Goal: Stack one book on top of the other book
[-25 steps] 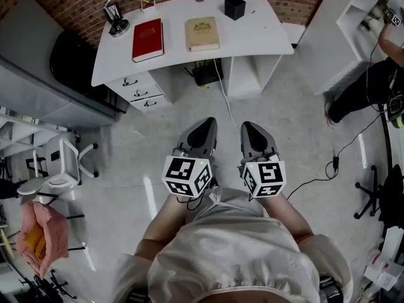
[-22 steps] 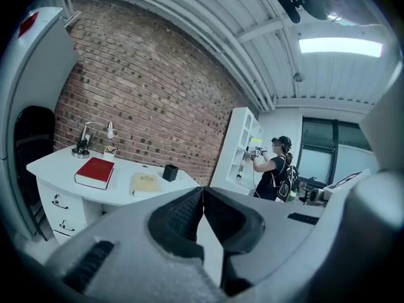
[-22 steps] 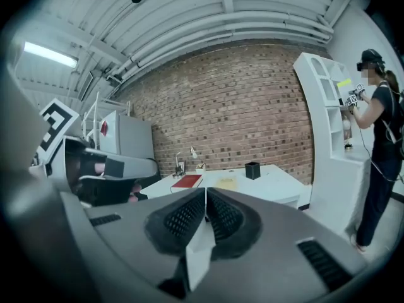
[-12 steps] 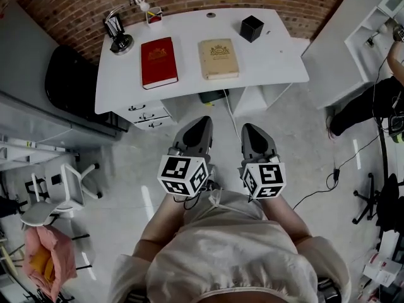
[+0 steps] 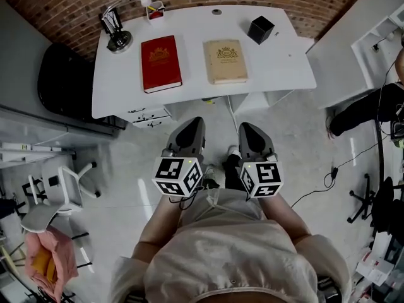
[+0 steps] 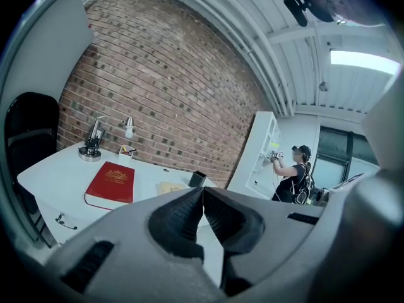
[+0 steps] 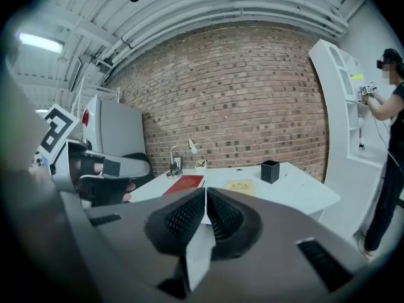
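Observation:
A red book [image 5: 161,63] and a tan book [image 5: 225,60] lie flat, side by side and apart, on the white desk [image 5: 278,62]. The red book [image 6: 111,183] and a sliver of the tan book [image 6: 167,187] show in the left gripper view. In the right gripper view the red book [image 7: 184,184] and tan book [image 7: 240,185] lie far off. My left gripper [image 5: 190,130] and right gripper [image 5: 249,133] are shut and empty, held side by side over the floor, short of the desk's front edge.
A desk lamp [image 5: 120,27], a pen cup [image 5: 155,10] and a black box [image 5: 261,29] stand on the desk's far side. A black chair [image 5: 60,81] is at left, drawers [image 5: 146,113] under the desk. A person [image 5: 372,103] stands at white shelves on the right.
The desk and books have come nearer and lower in the head view as I moved toward them. Both grippers stayed shut and side by side.

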`<state>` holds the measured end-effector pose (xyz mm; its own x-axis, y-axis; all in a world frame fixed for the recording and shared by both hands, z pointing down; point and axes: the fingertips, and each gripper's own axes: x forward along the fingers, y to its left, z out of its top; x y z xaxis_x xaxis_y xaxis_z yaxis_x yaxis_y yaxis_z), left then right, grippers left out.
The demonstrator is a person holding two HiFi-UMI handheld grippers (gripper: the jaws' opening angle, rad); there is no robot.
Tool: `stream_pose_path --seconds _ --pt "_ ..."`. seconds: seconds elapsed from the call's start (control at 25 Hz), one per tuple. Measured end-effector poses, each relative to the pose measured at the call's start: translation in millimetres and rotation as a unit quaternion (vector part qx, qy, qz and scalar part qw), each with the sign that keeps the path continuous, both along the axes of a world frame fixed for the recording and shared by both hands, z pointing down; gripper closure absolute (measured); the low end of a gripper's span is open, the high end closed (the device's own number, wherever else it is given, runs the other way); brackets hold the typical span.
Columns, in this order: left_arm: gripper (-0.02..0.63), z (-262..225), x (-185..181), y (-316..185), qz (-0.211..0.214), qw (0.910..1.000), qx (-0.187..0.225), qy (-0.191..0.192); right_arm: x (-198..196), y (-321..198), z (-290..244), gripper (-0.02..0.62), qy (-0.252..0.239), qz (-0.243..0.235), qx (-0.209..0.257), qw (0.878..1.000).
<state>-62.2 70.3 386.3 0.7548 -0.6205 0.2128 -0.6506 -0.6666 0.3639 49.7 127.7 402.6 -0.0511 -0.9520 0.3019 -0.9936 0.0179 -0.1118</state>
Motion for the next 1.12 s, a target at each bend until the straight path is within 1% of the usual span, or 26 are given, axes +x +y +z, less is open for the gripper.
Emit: stream_pose_path --seconds 0.2,0.4,0.56,0.72,0.88,1.0,1.12 --pt "0.586 8 10 -25 -0.013 0.9998 -0.003 -0.011 15 -33 8 0.568 -0.007 -0.013 -0.001 1.000" --pt "0.586 7 27 -66 -0.036 0.9990 0.008 -0.025 34 -84 6 0.566 -0.015 -0.038 0.012 0.999" --pt "0.586 4 51 -110 -0.052 0.9979 0.012 -0.037 58 -132 5 0.566 -0.020 -0.058 0.014 0.998" --pt "0.586 6 84 -154 -0.065 0.9969 0.008 -0.045 90 -180 -1 0.566 -0.024 -0.075 0.019 0.997" --pt "0.586 19 118 -182 -0.073 0.9959 -0.012 -0.052 125 -217 4 0.566 -0.032 -0.084 0.007 0.996" --pt "0.586 41 135 -197 -0.082 0.9941 -0.035 -0.061 143 -235 23 0.566 -0.040 -0.093 -0.017 0.995" --pt "0.586 65 145 -208 -0.091 0.9916 -0.060 -0.069 156 -250 48 0.566 -0.047 -0.104 -0.046 0.992"
